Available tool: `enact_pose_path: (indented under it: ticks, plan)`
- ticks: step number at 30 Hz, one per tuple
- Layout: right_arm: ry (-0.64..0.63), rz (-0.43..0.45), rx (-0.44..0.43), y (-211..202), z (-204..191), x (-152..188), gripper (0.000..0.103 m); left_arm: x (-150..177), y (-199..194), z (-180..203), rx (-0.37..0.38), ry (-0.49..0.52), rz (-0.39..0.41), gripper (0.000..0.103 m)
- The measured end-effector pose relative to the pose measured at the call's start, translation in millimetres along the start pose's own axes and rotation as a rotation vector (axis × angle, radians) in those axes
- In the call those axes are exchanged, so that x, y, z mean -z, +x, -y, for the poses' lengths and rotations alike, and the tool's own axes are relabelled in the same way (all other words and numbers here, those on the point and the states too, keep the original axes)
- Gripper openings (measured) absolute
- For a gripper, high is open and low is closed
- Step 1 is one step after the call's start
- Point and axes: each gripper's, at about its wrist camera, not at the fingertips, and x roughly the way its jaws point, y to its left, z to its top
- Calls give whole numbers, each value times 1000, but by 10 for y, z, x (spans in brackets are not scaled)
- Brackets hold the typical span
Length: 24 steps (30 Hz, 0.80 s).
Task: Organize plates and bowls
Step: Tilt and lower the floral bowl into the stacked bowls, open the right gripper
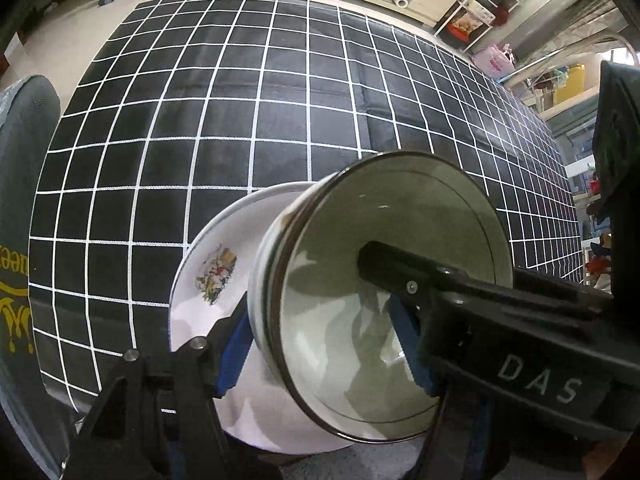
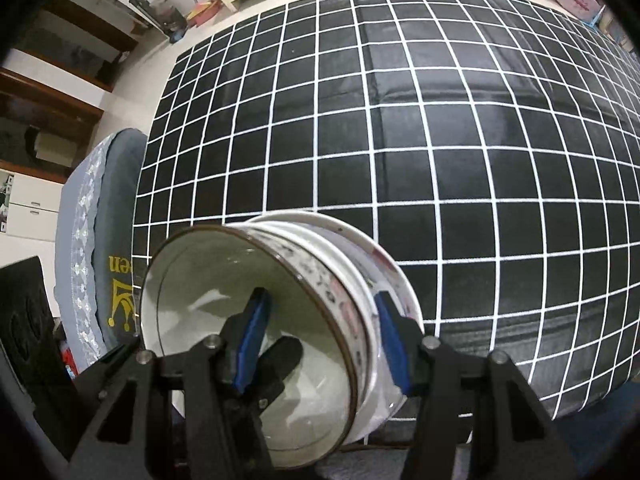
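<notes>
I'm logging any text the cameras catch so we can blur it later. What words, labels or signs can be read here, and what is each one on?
"DAS": white letters on the black gripper finger reaching into the bowl, left wrist view.
"en": yellow letters, end of a cut-off word, above a yellow crown emblem on the grey cushion, right wrist view; the left wrist view shows only fragments.
Picture on the plate: no readable words.
Shelf boxes: too small to read.

bowl (image 1: 360, 320): white inside, dark brown rim line; outer wall (image 2: 340, 300) white with dark and reddish print
plate (image 1: 208, 280): white, multicolour crest print at 10 o'clock of bowl
worktop cloth (image 1: 280, 100): black, white grid lines
fingers (image 2: 390, 344): black, blue pads
cushion (image 2: 108, 208): grey, white lace trim, yellow crown and letters
</notes>
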Motion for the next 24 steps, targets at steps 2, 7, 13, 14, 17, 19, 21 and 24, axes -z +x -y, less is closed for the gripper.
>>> enact_pose_path:
  ticks: [2,7,13,14,17,19,21,24]
  plan:
    - [2,-4,2,24,-14,-5,57,-3,12,-11,0,-3,-3,65]
    - [3,-13,9,59,-13,3,57,3,44,-90,0,-8,-10,65]
    - [-24,-24,17,94,-38,3,57,19,9,-140,-8,5,-15,64]
    - [-19,-34,9,105,-22,-2,57,18,9,-132,-11,9,-18,64]
    - [-26,-51,0,113,-5,-22,57,4,8,-122,-13,12,-19,64]
    - [-27,-45,-2,110,-2,-20,57,-13,12,-130,-5,11,-18,64]
    - [-34,-44,-1,106,1,-16,57,-19,12,-141,1,14,-22,64]
    - [-95,15,42,-8,-51,6,57,-12,-83,-177,-5,6,-4,64]
